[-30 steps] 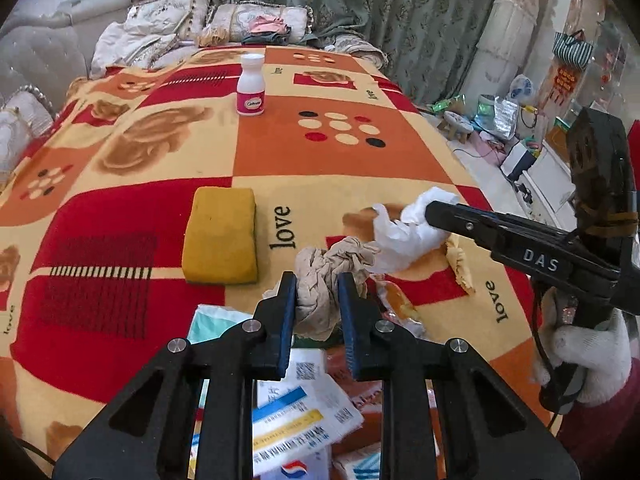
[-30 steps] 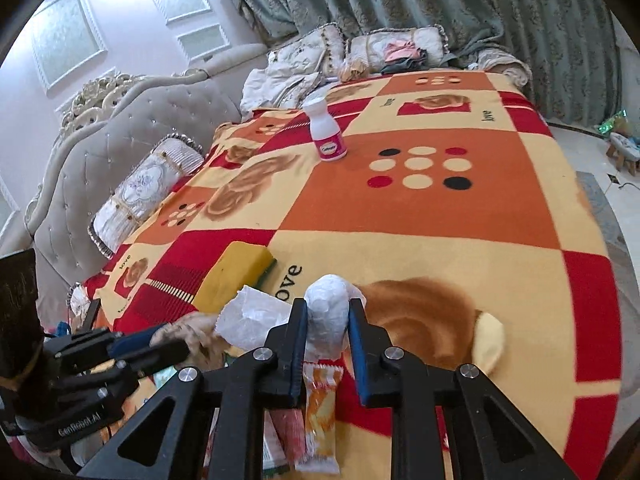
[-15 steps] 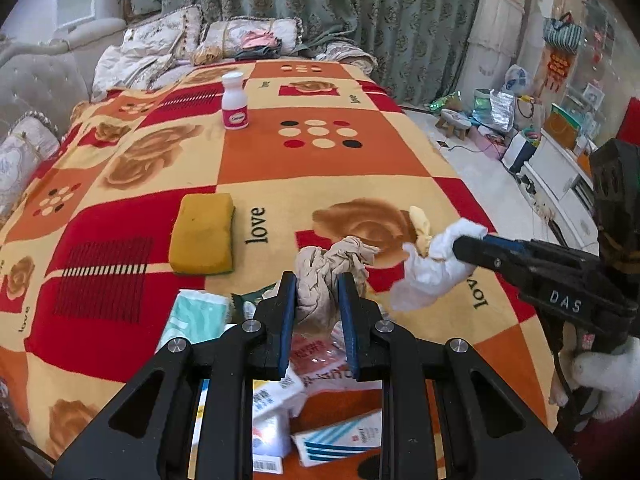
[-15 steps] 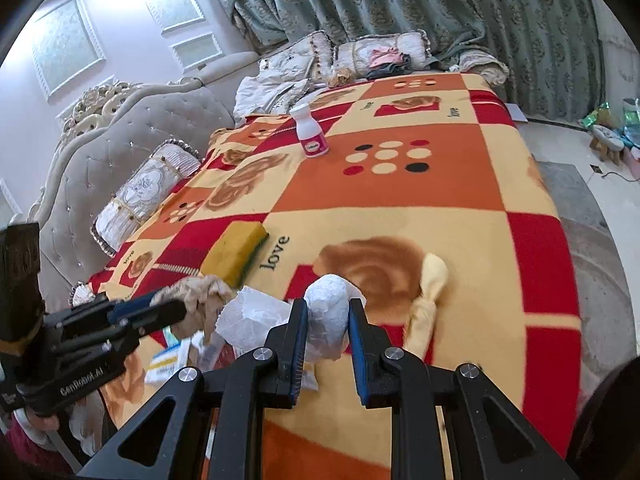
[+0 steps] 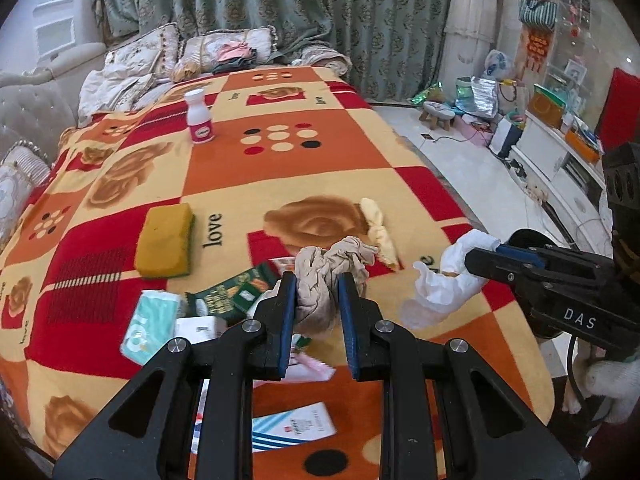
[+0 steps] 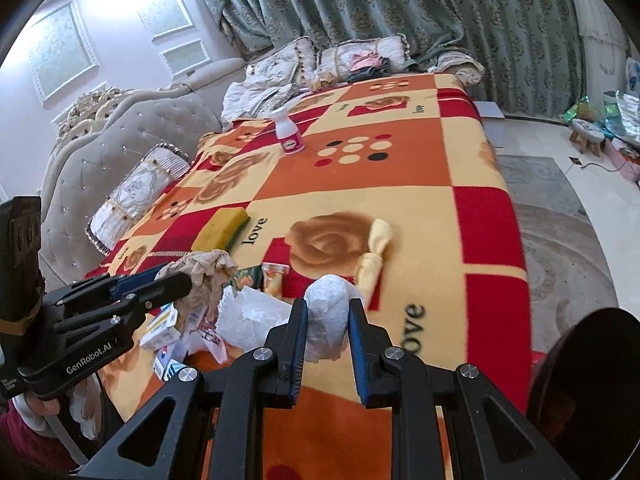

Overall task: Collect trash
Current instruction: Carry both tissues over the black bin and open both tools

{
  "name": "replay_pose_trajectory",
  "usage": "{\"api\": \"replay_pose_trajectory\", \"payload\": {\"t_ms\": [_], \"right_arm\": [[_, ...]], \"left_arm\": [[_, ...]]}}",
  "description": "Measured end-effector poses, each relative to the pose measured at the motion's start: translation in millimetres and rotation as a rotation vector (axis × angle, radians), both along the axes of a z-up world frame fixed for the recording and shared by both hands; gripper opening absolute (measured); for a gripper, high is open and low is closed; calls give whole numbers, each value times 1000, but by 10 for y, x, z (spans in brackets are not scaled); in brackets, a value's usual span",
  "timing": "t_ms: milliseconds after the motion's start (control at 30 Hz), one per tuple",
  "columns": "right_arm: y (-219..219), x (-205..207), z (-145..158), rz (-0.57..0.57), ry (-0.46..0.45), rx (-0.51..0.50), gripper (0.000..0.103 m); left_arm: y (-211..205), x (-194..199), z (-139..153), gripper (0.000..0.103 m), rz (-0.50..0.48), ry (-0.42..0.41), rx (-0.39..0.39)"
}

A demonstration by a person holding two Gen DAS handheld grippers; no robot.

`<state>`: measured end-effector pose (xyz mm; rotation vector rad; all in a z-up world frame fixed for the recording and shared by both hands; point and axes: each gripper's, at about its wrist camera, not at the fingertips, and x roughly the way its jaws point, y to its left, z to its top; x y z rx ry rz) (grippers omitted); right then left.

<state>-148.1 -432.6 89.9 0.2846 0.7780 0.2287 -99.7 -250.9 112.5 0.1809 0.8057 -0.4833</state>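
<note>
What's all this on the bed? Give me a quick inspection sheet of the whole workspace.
Surface: patterned blanket over a bed.
Job's things: beige rag; white crumpled paper; yellow twisted wrapper; packets in a heap.
Clutter: sponge, upright white bottle.
Grippers: left gripper shut on the rag; right gripper shut on the paper.
Cables: one on the floor.
Surroundings: curtains, pillows, stool.
</note>
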Motion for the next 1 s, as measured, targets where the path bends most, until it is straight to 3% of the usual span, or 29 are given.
{"api": "replay_pose_trajectory", "payload": {"t_ms": [600, 1000], "right_arm": [[-806, -550, 34, -167, 5, -25, 19], [-1551, -891, -74, -335, 49, -81, 19]], "left_arm": [[-957, -270, 12, 19, -168, 9, -13], [-1601, -334, -58, 19, -250, 94, -49]]}}
